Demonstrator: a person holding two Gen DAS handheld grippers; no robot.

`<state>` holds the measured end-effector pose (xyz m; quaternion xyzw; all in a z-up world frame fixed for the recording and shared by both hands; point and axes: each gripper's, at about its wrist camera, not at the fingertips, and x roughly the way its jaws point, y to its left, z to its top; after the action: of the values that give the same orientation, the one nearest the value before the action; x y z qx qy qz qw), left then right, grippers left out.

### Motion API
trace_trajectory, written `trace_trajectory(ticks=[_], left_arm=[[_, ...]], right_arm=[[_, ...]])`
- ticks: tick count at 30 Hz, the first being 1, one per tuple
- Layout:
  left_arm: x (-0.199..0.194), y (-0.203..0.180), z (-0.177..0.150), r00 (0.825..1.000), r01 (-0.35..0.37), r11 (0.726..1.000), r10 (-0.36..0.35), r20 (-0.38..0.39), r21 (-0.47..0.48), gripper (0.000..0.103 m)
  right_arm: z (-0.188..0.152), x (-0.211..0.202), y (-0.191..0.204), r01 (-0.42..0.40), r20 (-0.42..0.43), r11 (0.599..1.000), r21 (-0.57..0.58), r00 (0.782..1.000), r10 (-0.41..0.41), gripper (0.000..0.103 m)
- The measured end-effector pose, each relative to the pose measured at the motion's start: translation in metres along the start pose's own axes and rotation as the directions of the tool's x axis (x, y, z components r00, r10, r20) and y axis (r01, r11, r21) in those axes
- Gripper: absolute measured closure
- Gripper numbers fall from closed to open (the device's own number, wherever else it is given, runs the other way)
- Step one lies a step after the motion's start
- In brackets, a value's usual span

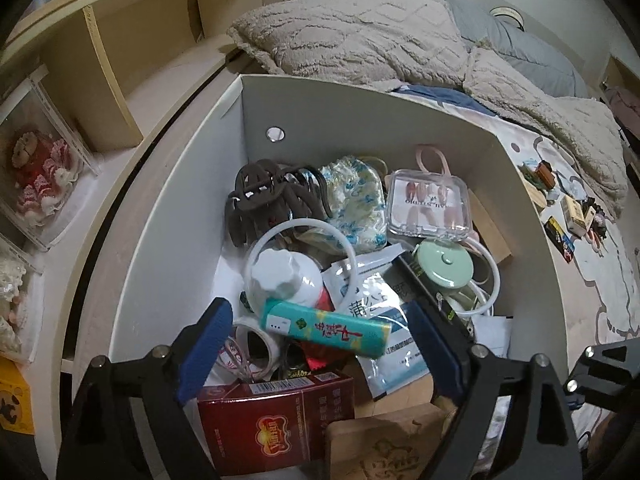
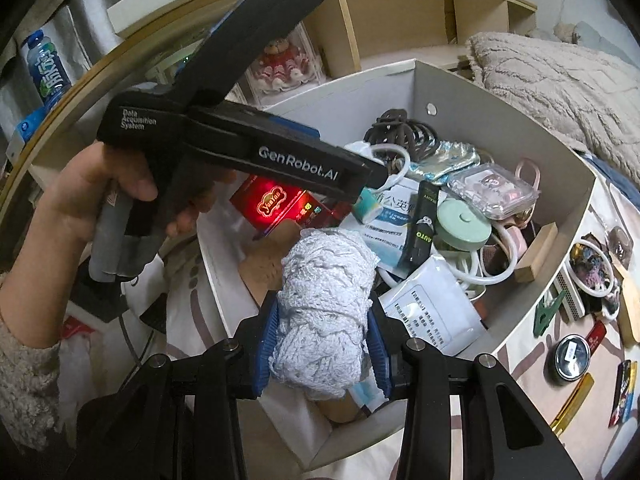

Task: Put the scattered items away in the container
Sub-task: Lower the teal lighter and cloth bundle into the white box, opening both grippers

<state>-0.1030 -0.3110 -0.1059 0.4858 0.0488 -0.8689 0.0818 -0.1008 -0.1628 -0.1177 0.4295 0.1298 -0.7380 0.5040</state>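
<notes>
A: The left hand-held gripper (image 1: 316, 344) hangs over the white cardboard box (image 1: 180, 208), its blue pads spread wide with nothing pressed between them; a teal cylindrical tube with red lettering (image 1: 326, 327) lies in the box below the gap.

B: And the right hand-held gripper (image 2: 320, 344)?

A: Its pads are closed on a bundle of pale lilac crocheted fabric (image 2: 324, 300), held above the near part of the box.

B: What else sits in the box?

A: A dark brown plastic hair claw (image 1: 260, 200) near the far corner, a clear plastic case of press-on nails (image 1: 428, 208), a mint green round lidded tin (image 1: 444, 266), a white plastic ring (image 1: 304, 226), and a dark red printed carton (image 1: 276, 420) at the near wall. Beside the carton lies a wooden block, possibly carved; the view is too cropped to be sure.

B: Anything outside?

A: Small items (image 2: 592, 300) lie scattered on the bed's printed sheet (image 2: 532, 364) to the right of the box.
</notes>
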Motion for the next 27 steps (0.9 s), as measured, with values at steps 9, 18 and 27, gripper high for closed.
trace_trajectory(ticks=[9,18,27], left_arm=[[-0.005,0.003,-0.002,0.999,-0.007,1.000,0.008,0.037,-0.030,0.013],[-0.007,0.002,-0.002,0.998,-0.016,1.000,0.017,0.053,-0.022,0.013],[-0.016,-0.003,-0.004,0.995,-0.035,0.999,0.036,0.097,-0.003,0.003]], right_arm=[[-0.003,0.003,-0.002,0.022,-0.011,0.999,0.032,1.000,-0.022,0.031],[-0.006,-0.026,-0.016,0.062,0.143,0.992,0.108,0.987,-0.077,0.000],[-0.006,-0.038,-0.026,0.149,0.195,0.981,0.121,0.966,-0.171,0.000]])
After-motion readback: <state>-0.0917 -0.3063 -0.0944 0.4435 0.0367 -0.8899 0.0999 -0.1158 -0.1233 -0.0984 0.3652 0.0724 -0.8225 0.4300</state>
